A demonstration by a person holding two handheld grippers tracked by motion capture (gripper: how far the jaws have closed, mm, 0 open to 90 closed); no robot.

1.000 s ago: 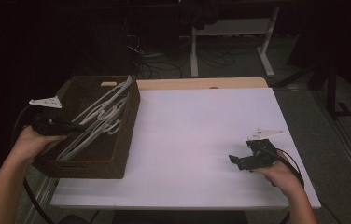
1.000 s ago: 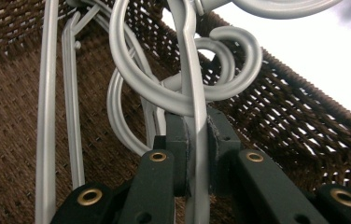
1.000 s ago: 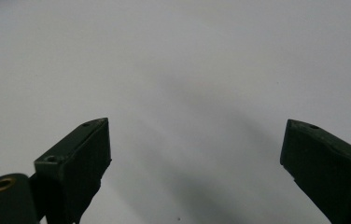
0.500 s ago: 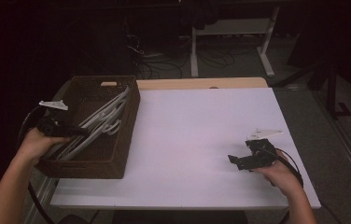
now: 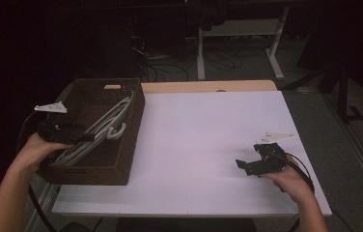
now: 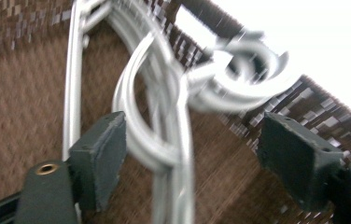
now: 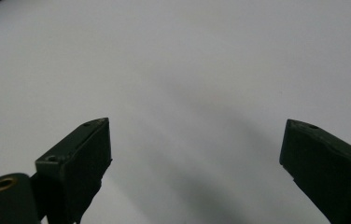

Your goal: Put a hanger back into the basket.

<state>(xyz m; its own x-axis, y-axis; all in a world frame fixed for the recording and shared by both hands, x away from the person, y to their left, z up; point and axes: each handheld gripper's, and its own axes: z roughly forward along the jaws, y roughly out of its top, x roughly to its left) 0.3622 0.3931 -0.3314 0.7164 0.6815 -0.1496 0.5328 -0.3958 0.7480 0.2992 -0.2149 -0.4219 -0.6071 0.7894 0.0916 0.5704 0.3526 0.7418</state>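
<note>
Because the left gripper [image 6: 190, 154], its jaws just parted, straddles ungripped white hangers [image 5: 97, 133] in the brown basket [image 5: 121, 166] at left of frame, hooks may be snagged; the right gripper [image 5: 259, 162] rests unclenched.

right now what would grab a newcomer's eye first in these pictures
First the dark woven basket at the white table's left edge, with pale grey hangers piled inside. The left gripper hangs over them; its jaws have just been opening, and the hangers lie between them ungripped. The right gripper rests open on the bare right side.
</note>
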